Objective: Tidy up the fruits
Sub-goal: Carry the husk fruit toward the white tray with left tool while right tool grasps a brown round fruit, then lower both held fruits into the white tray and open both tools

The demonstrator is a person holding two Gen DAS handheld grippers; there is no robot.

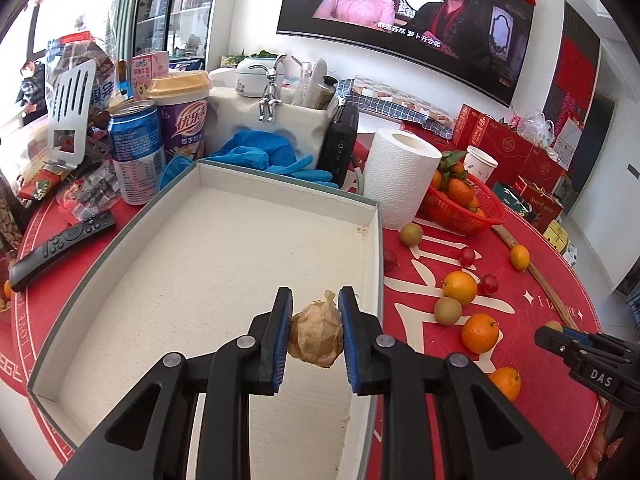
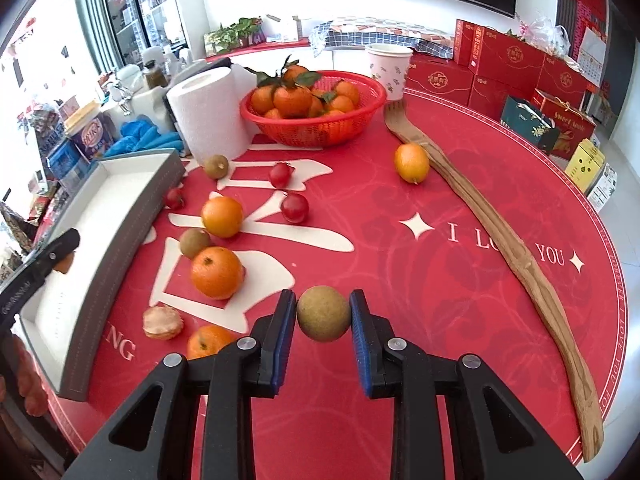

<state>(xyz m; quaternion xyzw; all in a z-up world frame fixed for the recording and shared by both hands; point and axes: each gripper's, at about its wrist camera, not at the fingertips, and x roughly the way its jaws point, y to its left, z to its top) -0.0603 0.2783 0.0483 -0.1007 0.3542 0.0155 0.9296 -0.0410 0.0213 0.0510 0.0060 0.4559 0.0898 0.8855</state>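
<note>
Red printed tablecloth under everything, television glowing across the top of both views. Left gripper (image 1: 315, 328) clamped on a papery, husk-wrapped fruit (image 1: 316, 338), low centre of the left view, hanging over the pale fabric-lined floor of the grey box (image 1: 120, 240). Right gripper (image 2: 323, 318) pinched on a round, matte tan-green fruit (image 2: 323, 313), low centre of the right view, above bare cloth. Judged mid-transfer: husked fruit to be set down and released in the box, round one to be carried leftward over the rim. Outward, glossy oranges (image 2: 216, 272), small smooth red fruits (image 2: 295, 208), a woven red plastic basket (image 2: 312, 130) at upper centre, a long curved wooden stick (image 2: 520, 260) at right.
</note>
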